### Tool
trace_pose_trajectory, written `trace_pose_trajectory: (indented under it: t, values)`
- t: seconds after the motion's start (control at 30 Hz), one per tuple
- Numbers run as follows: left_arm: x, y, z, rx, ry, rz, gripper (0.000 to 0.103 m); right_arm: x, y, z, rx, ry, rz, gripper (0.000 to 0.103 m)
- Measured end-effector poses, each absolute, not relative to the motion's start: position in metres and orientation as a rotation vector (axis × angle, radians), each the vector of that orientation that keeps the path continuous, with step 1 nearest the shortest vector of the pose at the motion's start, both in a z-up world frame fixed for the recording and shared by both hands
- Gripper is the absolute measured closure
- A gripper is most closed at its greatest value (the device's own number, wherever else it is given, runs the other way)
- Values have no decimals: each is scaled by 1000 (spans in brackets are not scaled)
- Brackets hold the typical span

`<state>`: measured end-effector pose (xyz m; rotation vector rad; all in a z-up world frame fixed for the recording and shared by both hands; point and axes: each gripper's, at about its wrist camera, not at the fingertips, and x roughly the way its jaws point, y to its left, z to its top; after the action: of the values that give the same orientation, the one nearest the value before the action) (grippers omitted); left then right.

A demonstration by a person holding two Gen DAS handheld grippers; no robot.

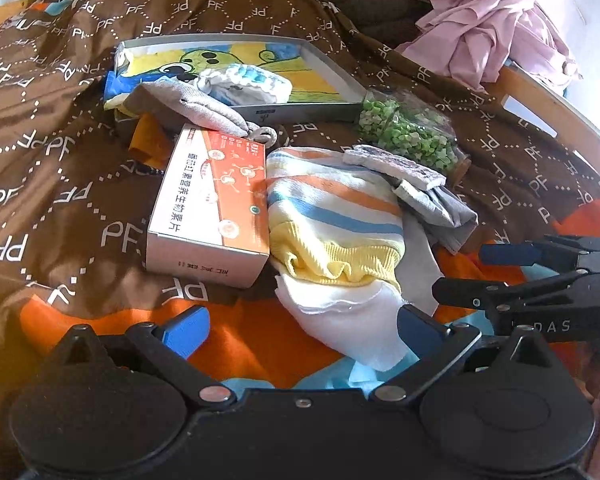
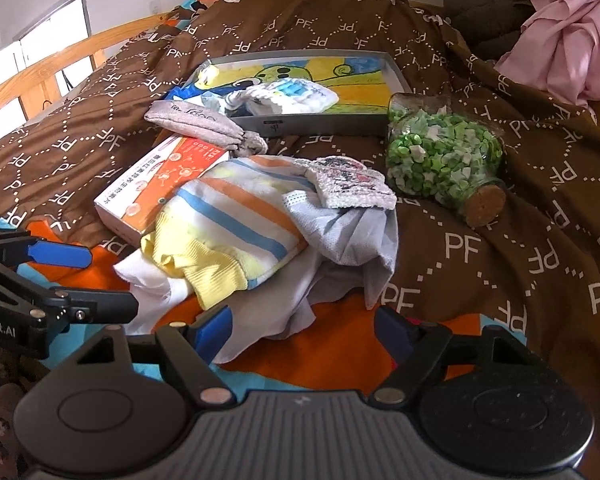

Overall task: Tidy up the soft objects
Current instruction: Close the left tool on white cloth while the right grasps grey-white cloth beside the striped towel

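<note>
A heap of soft things lies on the brown bedspread (image 1: 60, 152): a striped orange, blue and yellow cloth (image 1: 332, 216) (image 2: 236, 216), a white cloth (image 1: 352, 320) (image 2: 268, 312) under it, and a grey cloth (image 1: 444, 208) (image 2: 348, 236) topped by a small patterned piece (image 2: 352, 184). A grey sock (image 1: 192, 108) (image 2: 196, 122) rests further back. My left gripper (image 1: 304, 330) (image 2: 112, 280) stands open at the near left of the heap, the white cloth's edge between its fingers. Also open, my right gripper (image 2: 304, 328) (image 1: 460, 272) has its left finger by that cloth.
A grey tray (image 1: 332, 108) (image 2: 312, 124) with a cartoon picture holds a white-blue knitted item (image 1: 252, 82). An orange-white carton (image 1: 212, 208) lies left of the heap, a corked jar of green bits (image 2: 440, 156) right of it. Pink fabric (image 2: 572, 36) is bunched at the back right. A wooden bed rail (image 2: 40, 68) runs along the left.
</note>
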<state>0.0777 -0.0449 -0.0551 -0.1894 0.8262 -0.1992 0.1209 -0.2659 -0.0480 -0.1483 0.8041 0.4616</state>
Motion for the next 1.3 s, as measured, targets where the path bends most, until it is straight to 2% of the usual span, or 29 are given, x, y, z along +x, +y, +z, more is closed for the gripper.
trace_pose_trajectory:
  t: [0.23, 0.37, 0.53, 0.7, 0.97, 1.07, 1.13, 1.3]
  values:
    - [82, -47, -59, -248, 833, -214, 8, 122, -264, -50, -174, 791, 450, 22]
    - [85, -48, -62, -281, 849, -234, 18, 124, -262, -52, -180, 799, 450, 26]
    - [90, -48, -67, -322, 862, -255, 27, 123, -259, -54, -197, 802, 467, 39]
    - [93, -49, -74, -342, 881, -281, 42, 123, -257, -58, -204, 818, 482, 49]
    - [98, -42, -77, -402, 886, -278, 45, 120, -250, -59, -224, 817, 521, 51]
    - [100, -38, -78, -444, 882, -270, 45, 121, -244, -62, -238, 814, 541, 57]
    - [101, -38, -79, -452, 884, -267, 50, 122, -240, -65, -249, 818, 547, 61]
    - [102, -38, -82, -449, 893, -267, 68, 124, -240, -66, -237, 820, 554, 74]
